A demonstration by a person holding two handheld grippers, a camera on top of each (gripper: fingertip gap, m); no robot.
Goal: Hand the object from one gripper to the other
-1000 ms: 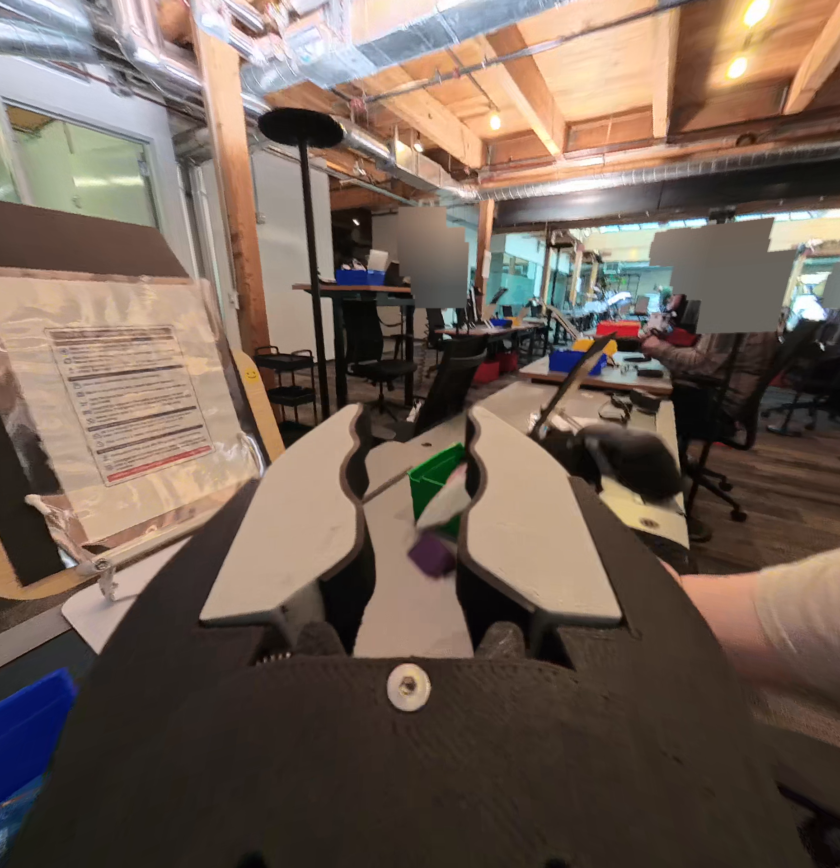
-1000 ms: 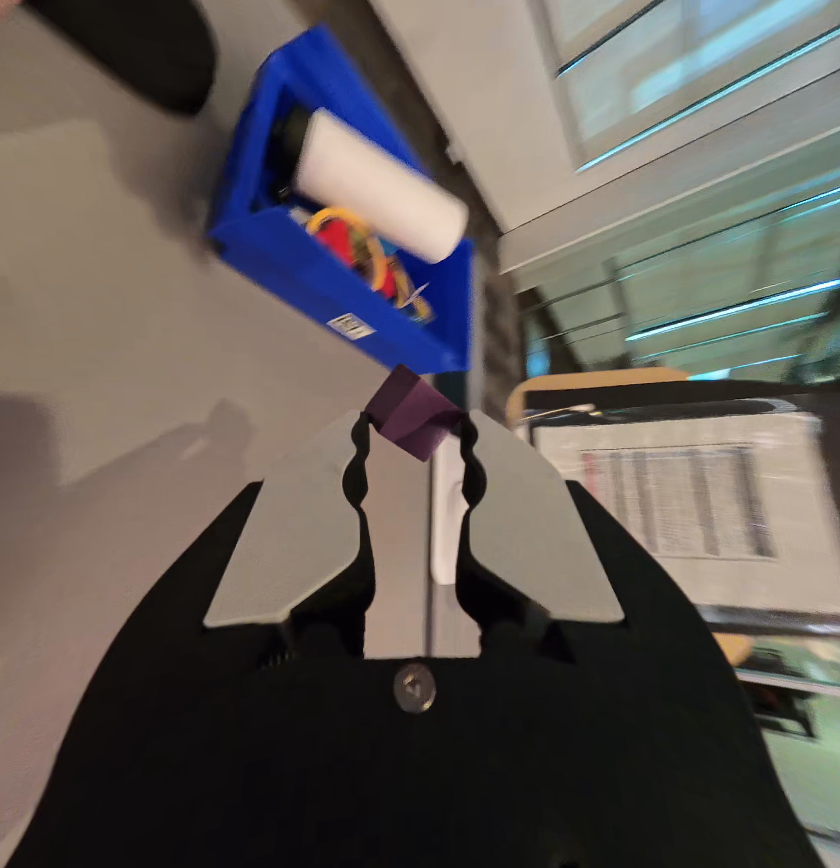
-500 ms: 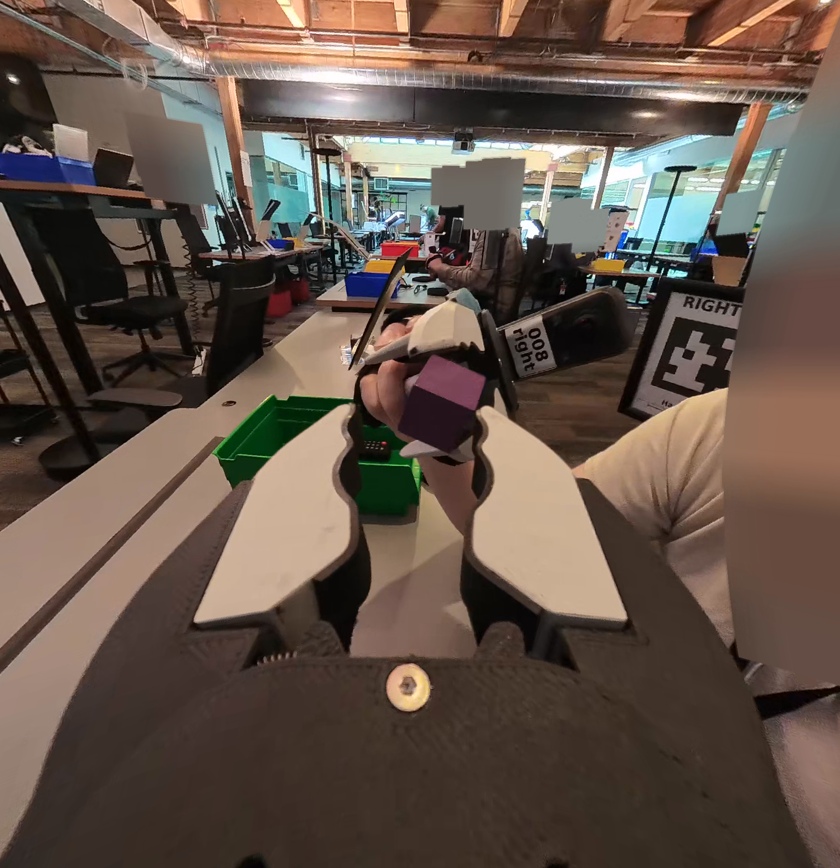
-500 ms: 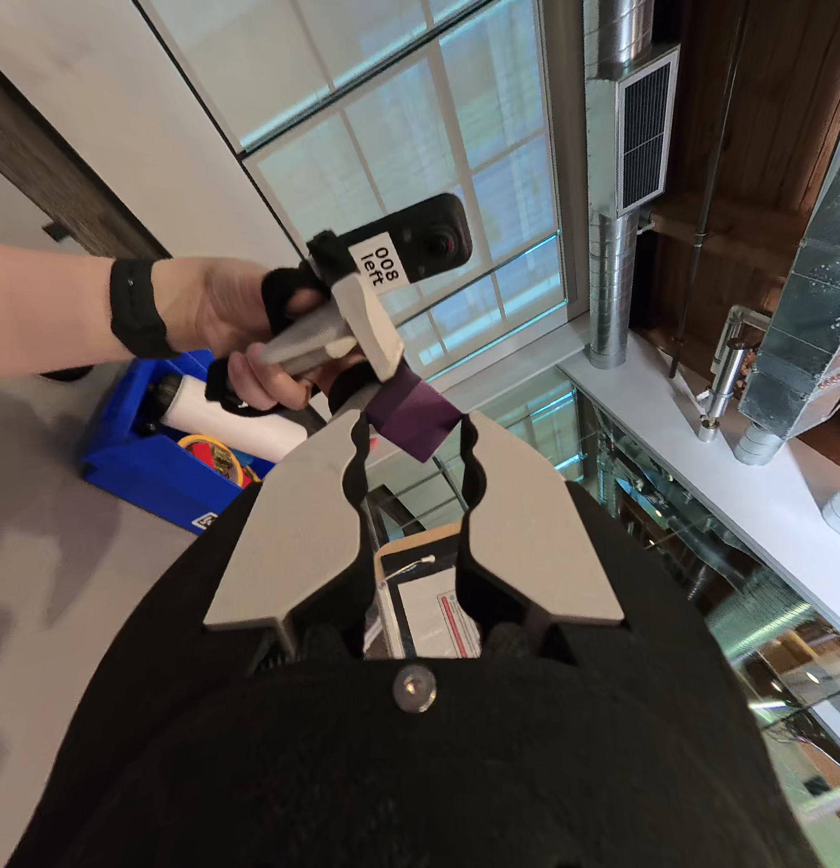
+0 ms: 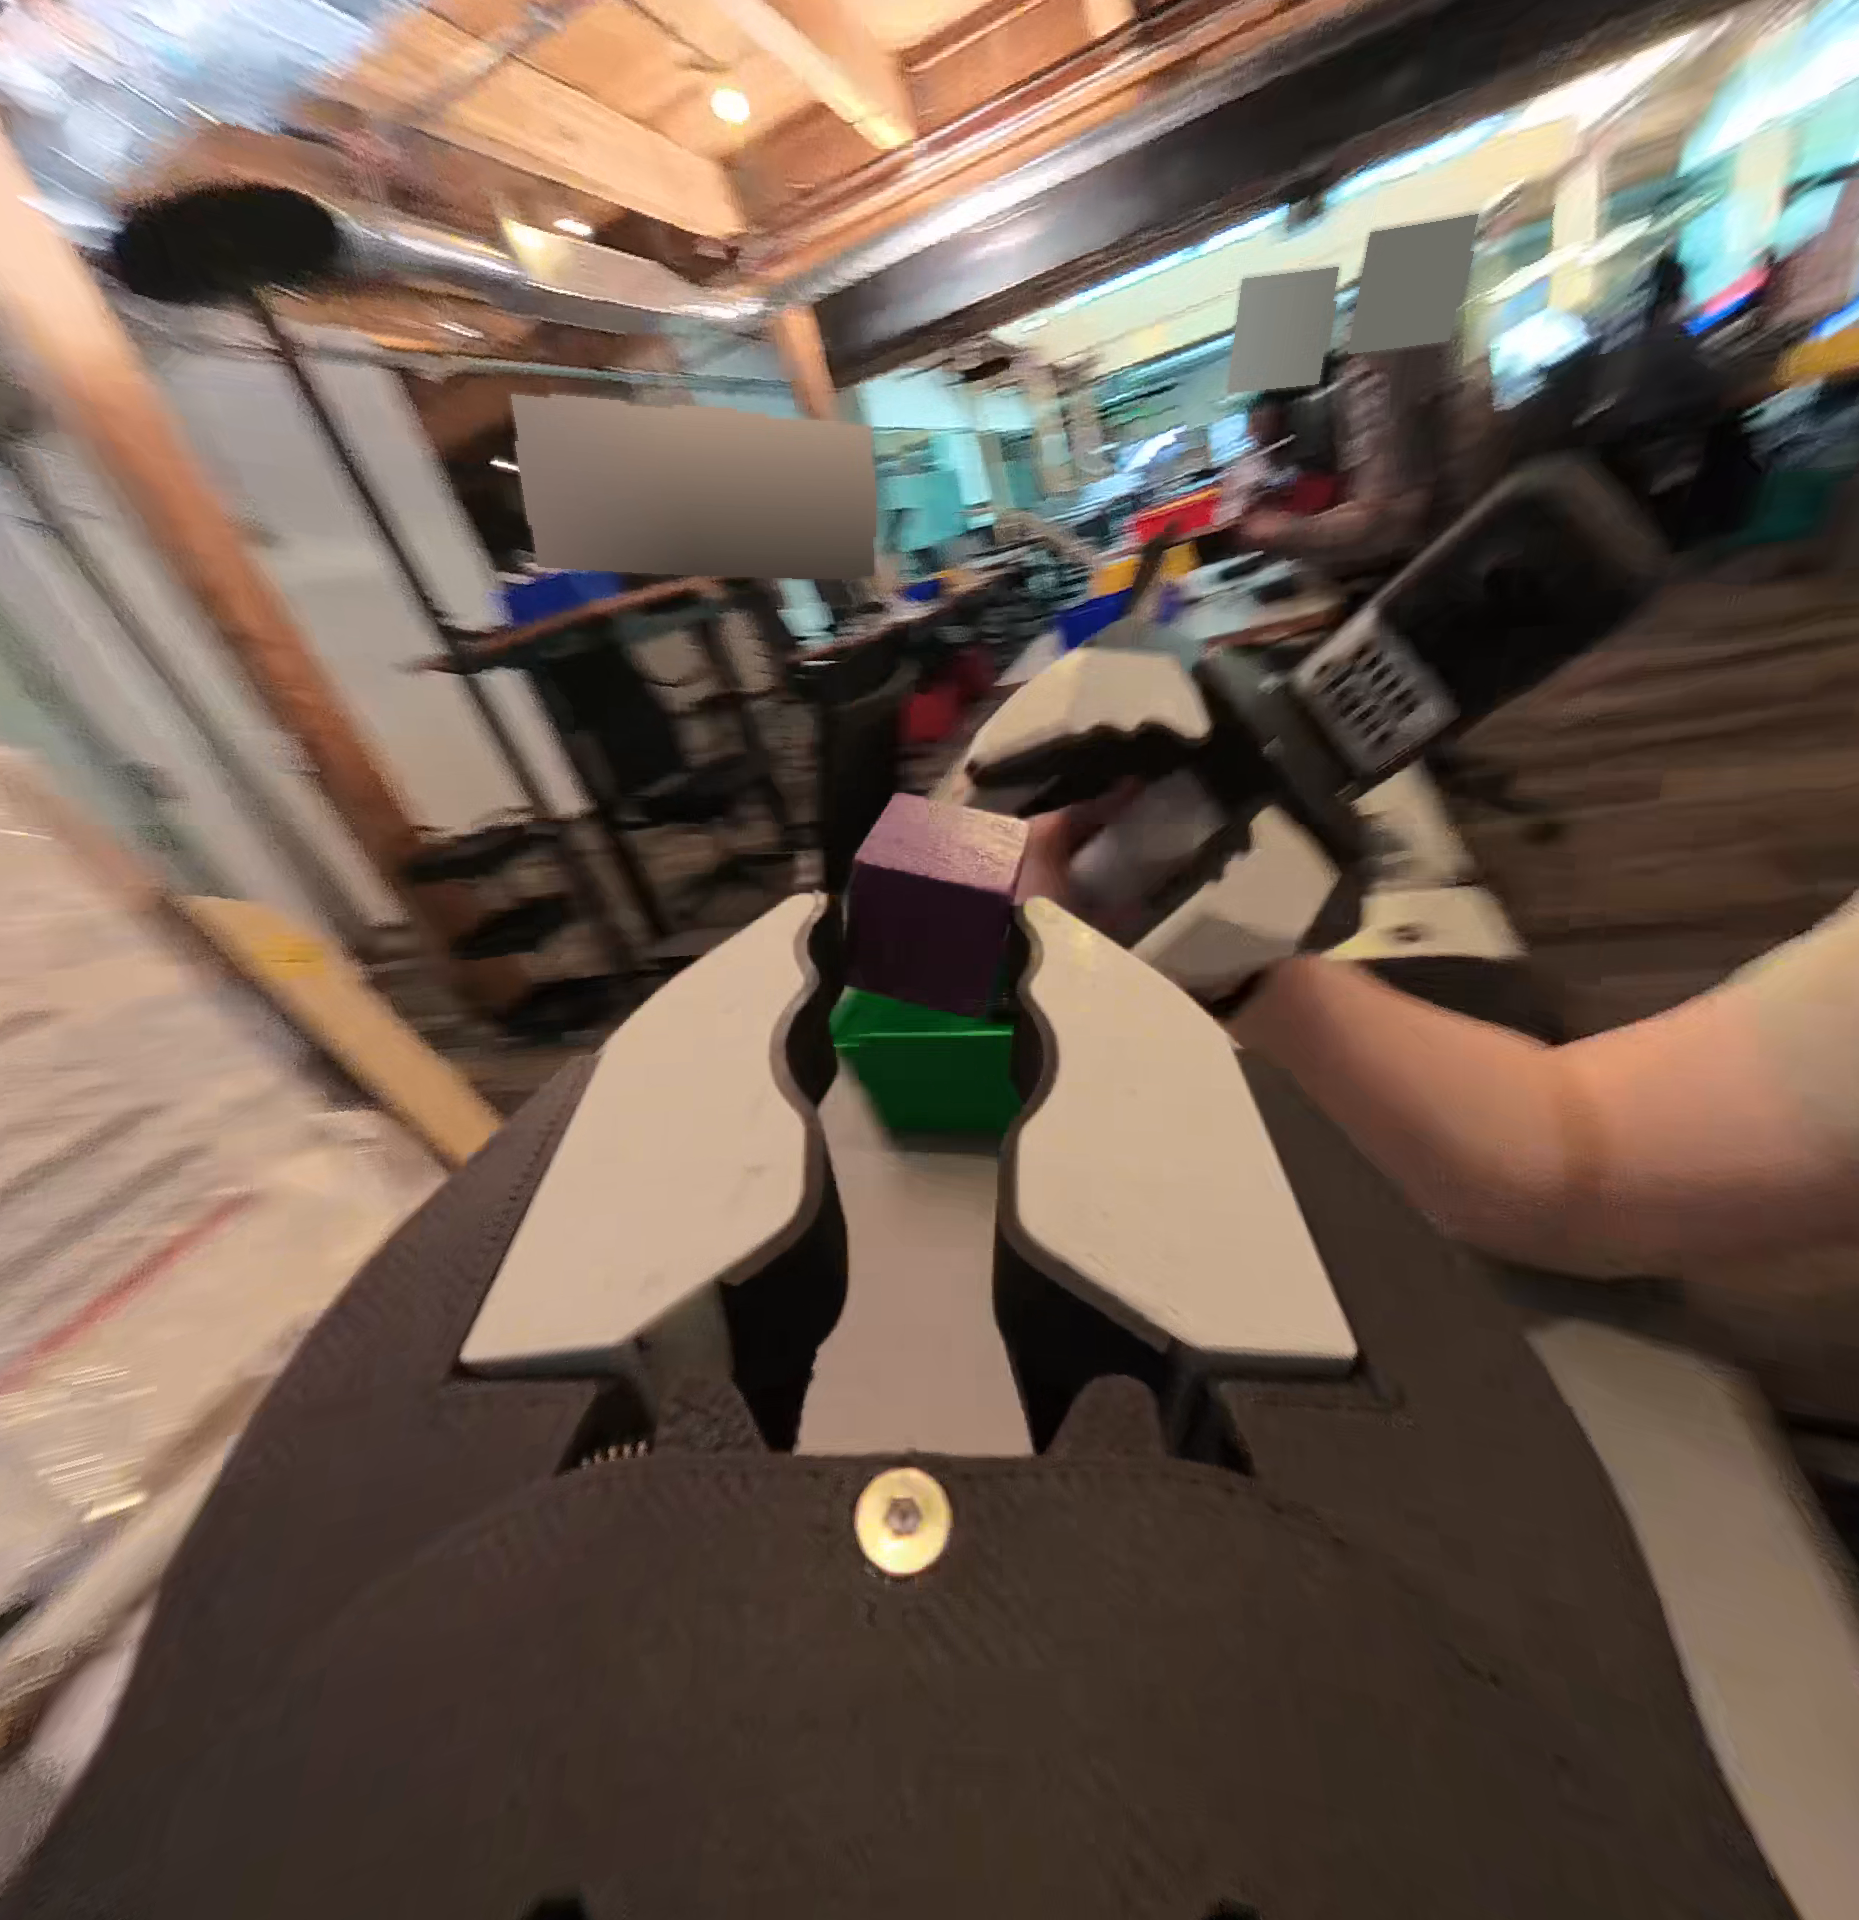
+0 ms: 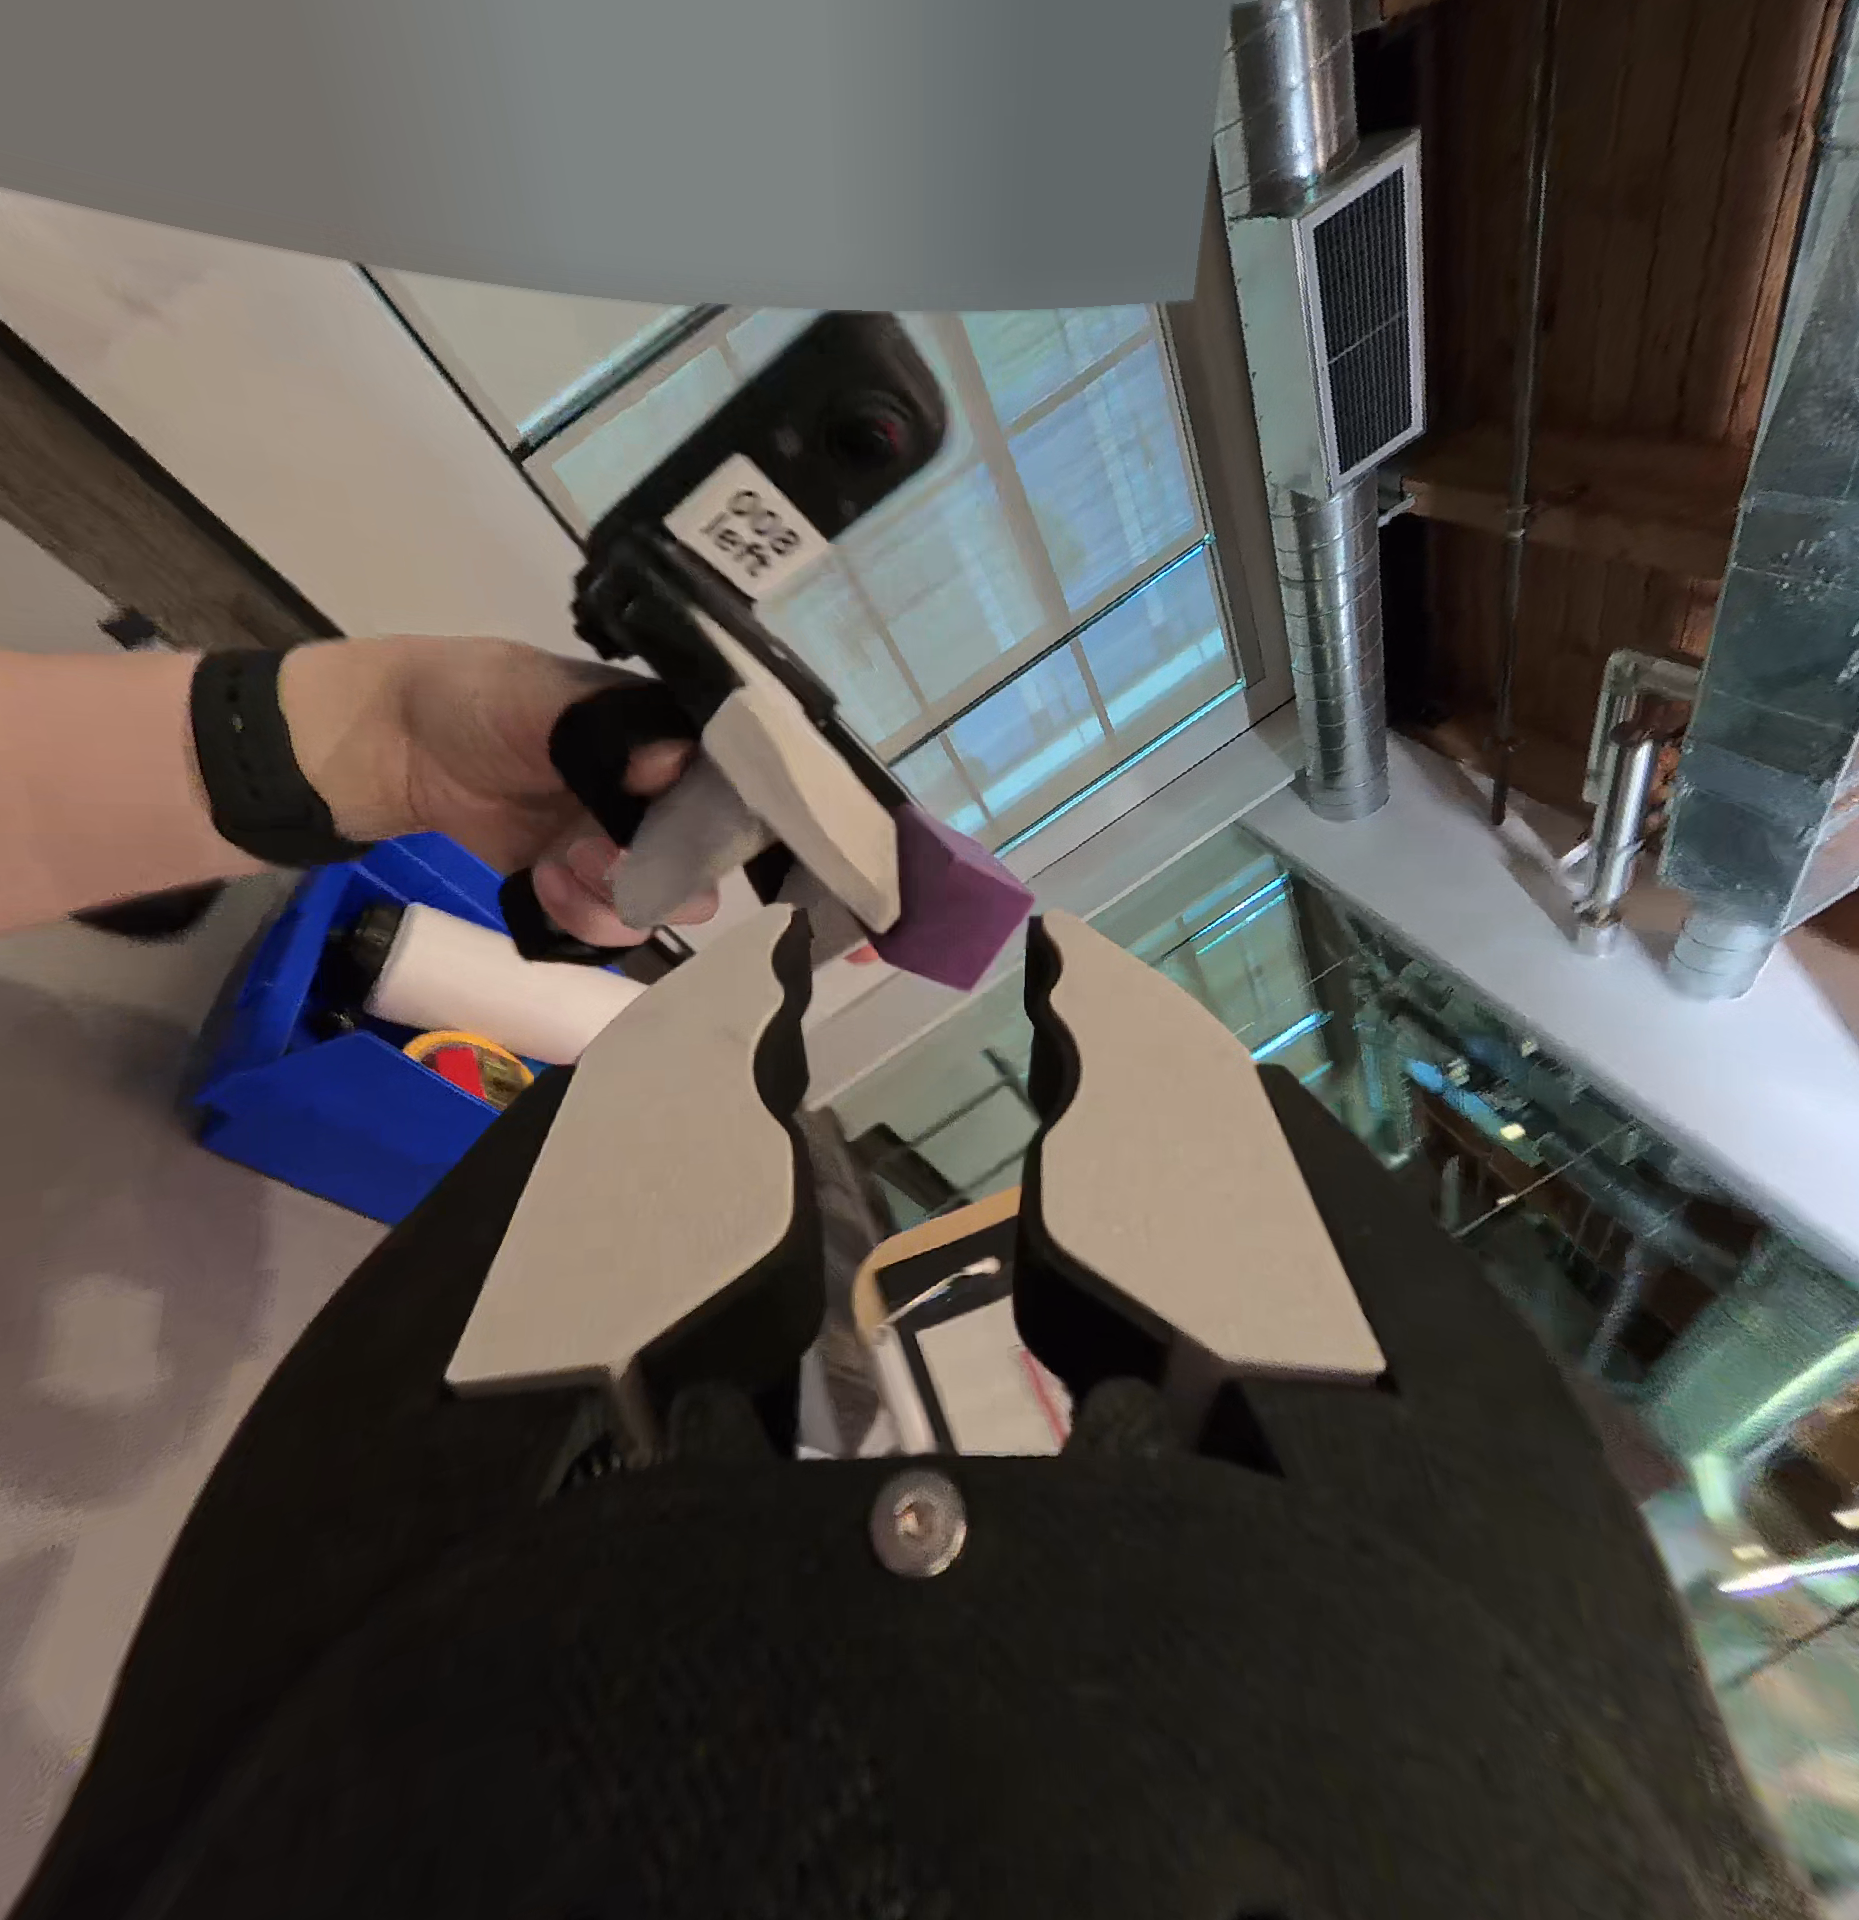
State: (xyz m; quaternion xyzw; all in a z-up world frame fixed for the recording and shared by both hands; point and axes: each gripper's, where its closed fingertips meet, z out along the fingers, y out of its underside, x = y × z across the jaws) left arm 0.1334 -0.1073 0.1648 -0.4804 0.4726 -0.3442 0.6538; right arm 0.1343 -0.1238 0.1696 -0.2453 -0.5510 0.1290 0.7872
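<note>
A purple cube point(image 5: 930, 904) sits clamped between the fingertips of my left gripper point(image 5: 920, 914), held up in the air. In the left wrist view my right gripper point(image 5: 1060, 862) is just right of the cube, with its jaws apart and off it. In the right wrist view the left gripper point(image 6: 883, 894) holds the cube point(image 6: 956, 914) just beyond the tips of my right gripper point(image 6: 914, 925). The right gripper is open and holds nothing.
A green bin point(image 5: 925, 1070) stands on the grey table point(image 6: 125, 1351) below the cube. A blue bin point(image 6: 312, 1112) holds a white roll point(image 6: 489, 987) and small items. A board with a plastic-covered sheet point(image 5: 94, 1143) leans at the left. People sit at desks far back. My left and right fingertips are right by each other.
Half a second ago the right gripper held the cube between the open left fingers. Now the left gripper has shut on the cube and the right has let go. The left view swung leftward.
</note>
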